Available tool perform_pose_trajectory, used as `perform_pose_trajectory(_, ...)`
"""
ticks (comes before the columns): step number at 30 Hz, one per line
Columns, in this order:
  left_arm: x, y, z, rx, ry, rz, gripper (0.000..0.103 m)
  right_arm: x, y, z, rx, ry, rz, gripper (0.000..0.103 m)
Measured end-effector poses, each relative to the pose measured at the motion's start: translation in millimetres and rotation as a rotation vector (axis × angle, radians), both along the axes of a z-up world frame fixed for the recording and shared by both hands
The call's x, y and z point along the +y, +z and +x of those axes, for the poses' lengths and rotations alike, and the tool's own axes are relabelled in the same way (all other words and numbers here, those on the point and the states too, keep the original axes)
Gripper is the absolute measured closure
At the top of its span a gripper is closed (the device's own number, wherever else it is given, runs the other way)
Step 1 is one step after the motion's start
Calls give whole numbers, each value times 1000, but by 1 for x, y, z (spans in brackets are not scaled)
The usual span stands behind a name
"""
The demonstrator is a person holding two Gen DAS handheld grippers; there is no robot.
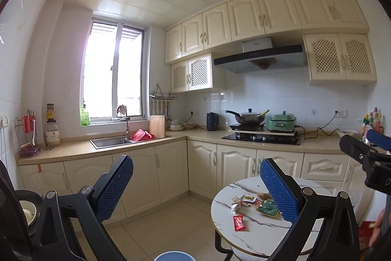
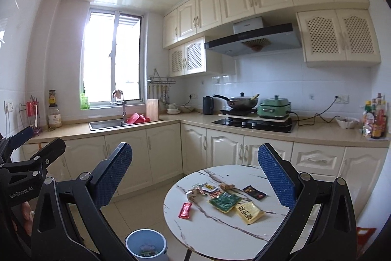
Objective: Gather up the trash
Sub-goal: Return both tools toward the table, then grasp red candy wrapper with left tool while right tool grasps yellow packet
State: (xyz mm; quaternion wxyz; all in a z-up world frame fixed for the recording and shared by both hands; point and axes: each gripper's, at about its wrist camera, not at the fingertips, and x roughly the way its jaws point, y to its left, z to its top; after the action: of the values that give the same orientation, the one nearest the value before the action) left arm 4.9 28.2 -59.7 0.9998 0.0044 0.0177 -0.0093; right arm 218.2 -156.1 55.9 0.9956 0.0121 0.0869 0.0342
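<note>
Both our grippers gape empty above crumpled red, green, yellow wrappers; left reads "GenRobot.AI".

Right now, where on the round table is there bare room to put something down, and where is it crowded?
The round marble table is bare along its near edge, in front of the red sachet and the yellow packet. The far rim behind the wrappers is bare too. The middle is crowded: green packet, dark packet and small wrappers lie close together.
</note>
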Motion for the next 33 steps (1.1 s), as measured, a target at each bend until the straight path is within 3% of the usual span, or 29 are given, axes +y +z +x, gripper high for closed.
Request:
perform_pose_trajectory(4, -4, 6, 37, 26, -14, 3, 1, -17, -7, 6, 17, -32, 6, 0)
perform_pose_trajectory(11, -19, 1, 119, 160, -49, 13, 1, -59, -41, 46, 118, -111, 27, 0)
perform_pose_trajectory(18, -38, -23, 222, 354, -92, 52, 1, -104, -105, 104, 286, -182, 69, 0)
perform_pose_trajectory(27, -87, -68, 390, 647, -138, 113, 1, -150, -206, 180, 533, -221, 80, 0)
perform_pose_trajectory(33, -95, -97, 470, 759, -162, 139, 6, -168, -265, 222, 677, -203, 74, 0)
